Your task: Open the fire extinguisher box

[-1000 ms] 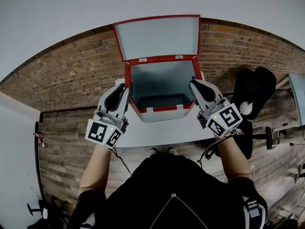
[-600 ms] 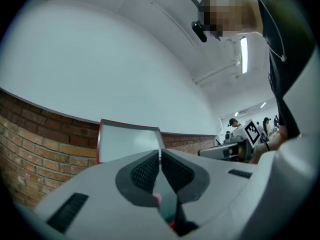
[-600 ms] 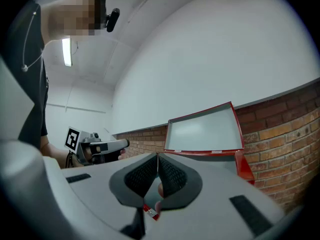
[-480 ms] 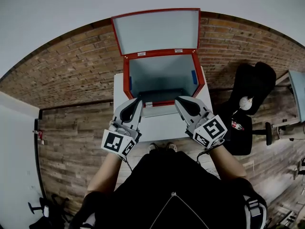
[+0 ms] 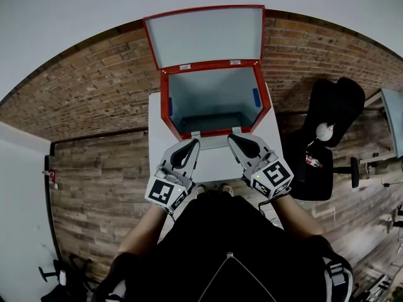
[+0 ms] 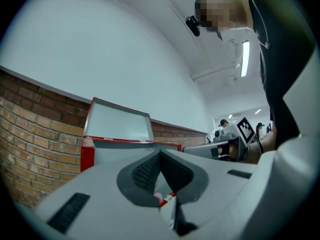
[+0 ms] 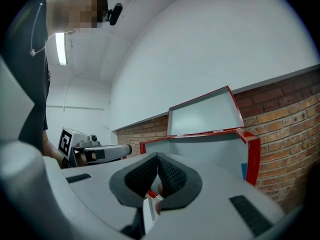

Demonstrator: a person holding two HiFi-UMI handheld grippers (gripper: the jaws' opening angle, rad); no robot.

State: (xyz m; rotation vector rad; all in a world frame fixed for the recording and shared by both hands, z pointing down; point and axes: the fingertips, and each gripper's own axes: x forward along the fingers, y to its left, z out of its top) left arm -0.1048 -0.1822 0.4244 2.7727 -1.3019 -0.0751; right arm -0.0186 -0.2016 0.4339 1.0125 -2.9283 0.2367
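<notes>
The red fire extinguisher box (image 5: 165,102) stands on a white stand (image 5: 214,165) against the brick wall. Its lid (image 5: 204,35) is swung up and the grey inside looks empty. My left gripper (image 5: 194,145) is just in front of the box's front rim, on the left. Its jaws have just been closing and are now shut with nothing between them. My right gripper (image 5: 233,140) mirrors it on the right, also shut and empty. The left gripper view shows the box (image 6: 87,156), the lid (image 6: 119,126) and the right gripper (image 6: 227,146). In the right gripper view the box (image 7: 252,154) is ahead.
A black chair (image 5: 337,115) stands to the right of the stand, with a small red item (image 5: 310,162) near it. The brick wall (image 5: 82,99) runs behind the box. Wooden floor (image 5: 94,181) surrounds the stand.
Both grippers have drawn back from the box's sides toward me and come closer together in front of its rim. The box stays open.
</notes>
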